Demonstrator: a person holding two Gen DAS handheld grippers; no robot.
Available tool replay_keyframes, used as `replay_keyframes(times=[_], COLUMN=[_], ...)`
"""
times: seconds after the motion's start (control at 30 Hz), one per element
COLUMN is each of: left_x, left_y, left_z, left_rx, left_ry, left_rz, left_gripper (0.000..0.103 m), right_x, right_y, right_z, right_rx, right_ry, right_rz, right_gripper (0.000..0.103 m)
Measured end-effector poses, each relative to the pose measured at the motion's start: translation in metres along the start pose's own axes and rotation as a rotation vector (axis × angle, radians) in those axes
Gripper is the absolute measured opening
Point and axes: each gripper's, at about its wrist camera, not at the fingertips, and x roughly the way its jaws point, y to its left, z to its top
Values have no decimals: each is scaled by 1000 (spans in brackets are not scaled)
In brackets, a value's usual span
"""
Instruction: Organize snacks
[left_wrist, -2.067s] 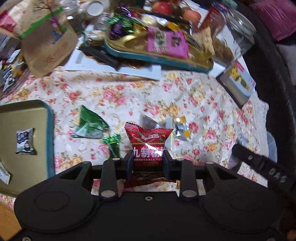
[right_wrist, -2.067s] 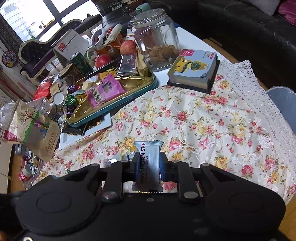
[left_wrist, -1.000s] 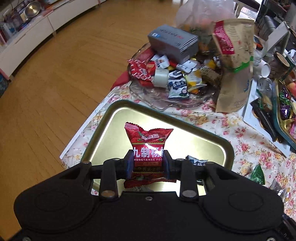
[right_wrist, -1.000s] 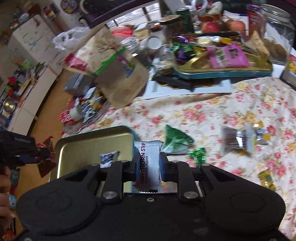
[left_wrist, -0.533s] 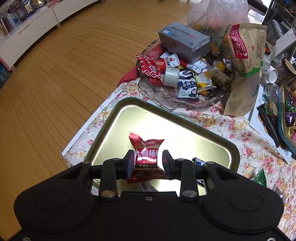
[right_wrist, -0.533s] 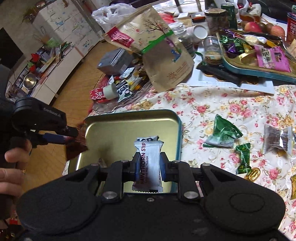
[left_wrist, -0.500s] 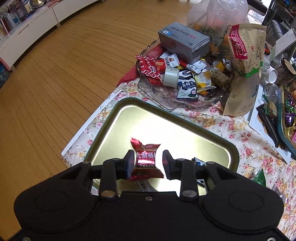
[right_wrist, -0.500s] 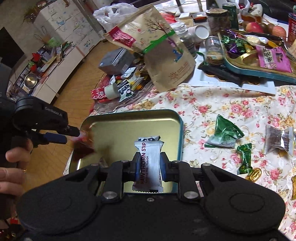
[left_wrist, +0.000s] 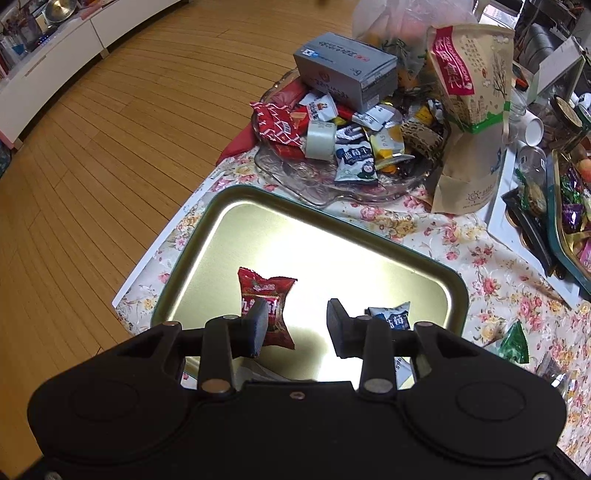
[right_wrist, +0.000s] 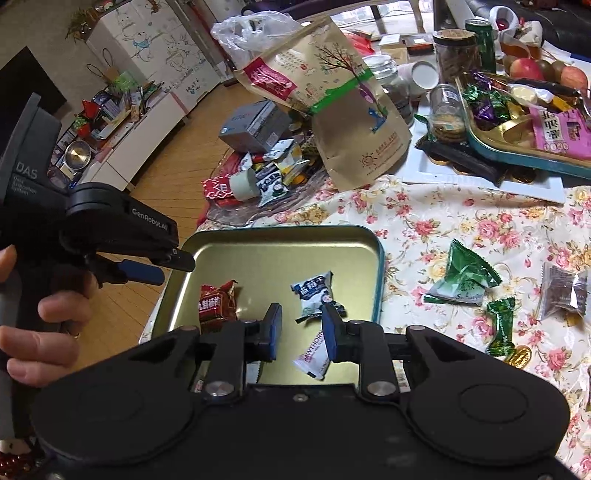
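Note:
A gold tin tray (left_wrist: 258, 236) (right_wrist: 280, 247) lies on the floral tablecloth. A red snack packet (left_wrist: 266, 306) (right_wrist: 216, 301) lies in it, below my open, empty left gripper (left_wrist: 295, 328). My right gripper (right_wrist: 300, 332) is open above the tray; the white hawthorn strip packet (right_wrist: 314, 356) lies loose under its right finger. A blue-white snack packet (right_wrist: 314, 291) (left_wrist: 391, 315) also lies in the tray. The left gripper also shows at the left of the right wrist view (right_wrist: 159, 254).
A glass dish (left_wrist: 332, 177) piled with snacks, a tape roll and a grey box stands beyond the tray. A brown paper bag (right_wrist: 332, 107) stands beside it. Green packets (right_wrist: 465, 277) and other wrapped sweets lie right of the tray. A second filled tin (right_wrist: 517, 151) stands far right.
Both grippers opened. The red packet dropped from the left gripper into the tray. The white hawthorn strip slipped from the right gripper and tilted down into the tray.

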Motion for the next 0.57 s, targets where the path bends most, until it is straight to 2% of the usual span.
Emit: replay_keyframes(times=[0.17,0.23,0.37,0.57], left_x=[4,5,6,3], left_y=[-19,-29,-53,-94], left_z=[-6,-9,-18,-36], left_rx=[62,98,158,294], left_ry=[38,57,82,86], left_rz=[-4,-11,-49,-62], left_gripper=[45,45,45,45], right_x=[3,4,5,-3], right_y=[-12,-19,-32,-62], right_z=[0,-1,-3,-5], right_rx=[23,30,36,87], right_ry=[38,50,77,85], right_rz=[-75,-109,-176,-249], right_gripper=[30,36,36,36])
